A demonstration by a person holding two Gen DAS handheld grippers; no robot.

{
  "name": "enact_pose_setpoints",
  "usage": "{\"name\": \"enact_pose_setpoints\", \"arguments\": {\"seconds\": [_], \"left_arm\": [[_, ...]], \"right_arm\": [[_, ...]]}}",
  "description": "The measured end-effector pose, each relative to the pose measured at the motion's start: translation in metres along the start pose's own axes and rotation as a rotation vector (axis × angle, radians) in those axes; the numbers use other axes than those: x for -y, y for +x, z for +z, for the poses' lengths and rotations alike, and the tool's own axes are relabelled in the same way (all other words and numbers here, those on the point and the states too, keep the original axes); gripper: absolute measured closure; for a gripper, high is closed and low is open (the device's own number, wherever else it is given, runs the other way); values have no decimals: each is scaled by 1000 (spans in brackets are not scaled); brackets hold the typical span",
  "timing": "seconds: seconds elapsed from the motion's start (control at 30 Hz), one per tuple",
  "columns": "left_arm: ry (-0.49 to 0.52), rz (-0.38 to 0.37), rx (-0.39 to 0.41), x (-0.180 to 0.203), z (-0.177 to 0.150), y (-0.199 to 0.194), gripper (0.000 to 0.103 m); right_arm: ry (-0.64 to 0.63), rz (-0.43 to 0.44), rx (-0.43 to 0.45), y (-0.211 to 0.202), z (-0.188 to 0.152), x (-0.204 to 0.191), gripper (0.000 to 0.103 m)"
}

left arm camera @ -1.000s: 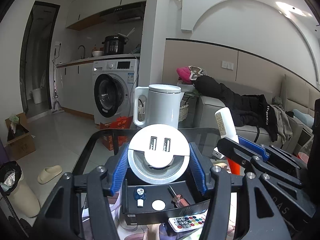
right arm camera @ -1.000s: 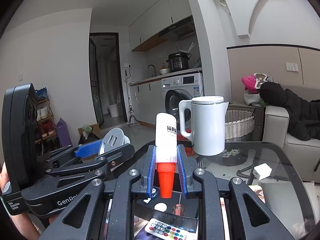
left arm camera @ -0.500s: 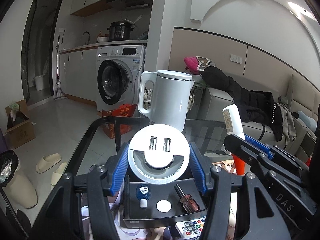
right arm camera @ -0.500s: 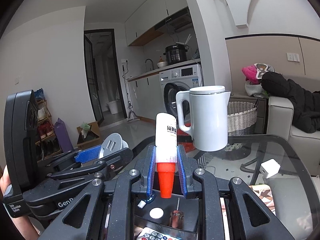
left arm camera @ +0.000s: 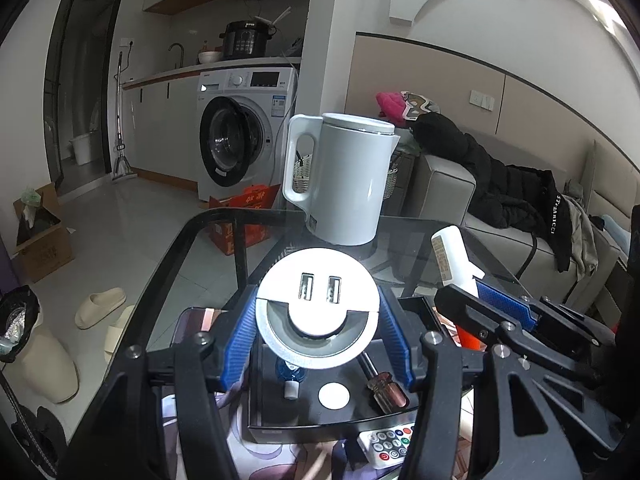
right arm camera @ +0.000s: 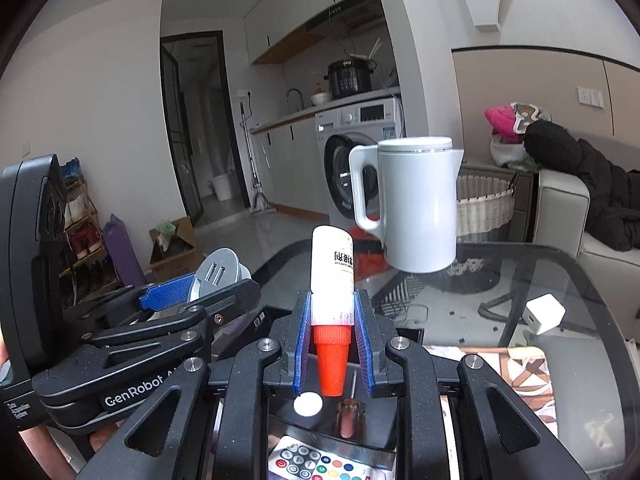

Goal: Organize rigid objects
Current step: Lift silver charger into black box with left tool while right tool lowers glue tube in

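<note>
My left gripper (left arm camera: 318, 332) is shut on a round white and silver USB socket (left arm camera: 318, 312) and holds it above a black tray (left arm camera: 280, 424). The tray holds a small blue bottle (left arm camera: 290, 374), a white disc (left arm camera: 334, 395) and a screwdriver (left arm camera: 384, 384). My right gripper (right arm camera: 332, 344) is shut on a white glue bottle with an orange cap (right arm camera: 332, 280), cap down, above the same tray (right arm camera: 360, 436). The socket also shows in the right wrist view (right arm camera: 218, 270), and the glue bottle in the left wrist view (left arm camera: 452, 256).
A white kettle (left arm camera: 344, 180) stands at the far side of the glass table (left arm camera: 192, 248). A small remote (left arm camera: 386, 442) lies in front of the tray. A white charger cube (right arm camera: 544, 314) sits on the glass at right. A sofa with black clothes (left arm camera: 500, 196) is behind.
Both grippers have moved forward and lower over the tray, each still holding its object. The kettle looks closer and the tray's contents sit nearer the fingertips.
</note>
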State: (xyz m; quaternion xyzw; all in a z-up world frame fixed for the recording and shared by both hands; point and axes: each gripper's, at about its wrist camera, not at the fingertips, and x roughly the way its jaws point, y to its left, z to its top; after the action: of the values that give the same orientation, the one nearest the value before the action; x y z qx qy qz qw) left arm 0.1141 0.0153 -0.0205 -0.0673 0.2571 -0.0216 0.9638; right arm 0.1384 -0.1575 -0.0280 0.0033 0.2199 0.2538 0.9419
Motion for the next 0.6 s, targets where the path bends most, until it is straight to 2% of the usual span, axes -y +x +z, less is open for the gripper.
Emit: {"name": "enact_pose_setpoints", "arguments": {"seconds": [0.37, 0.6], "left_arm": [[32, 28, -200, 2, -17, 39, 46], [51, 39, -279, 4, -25, 53, 46]], "right_arm": [[51, -23, -214, 42, -19, 15, 83], [34, -28, -317, 58, -29, 19, 83]]}}
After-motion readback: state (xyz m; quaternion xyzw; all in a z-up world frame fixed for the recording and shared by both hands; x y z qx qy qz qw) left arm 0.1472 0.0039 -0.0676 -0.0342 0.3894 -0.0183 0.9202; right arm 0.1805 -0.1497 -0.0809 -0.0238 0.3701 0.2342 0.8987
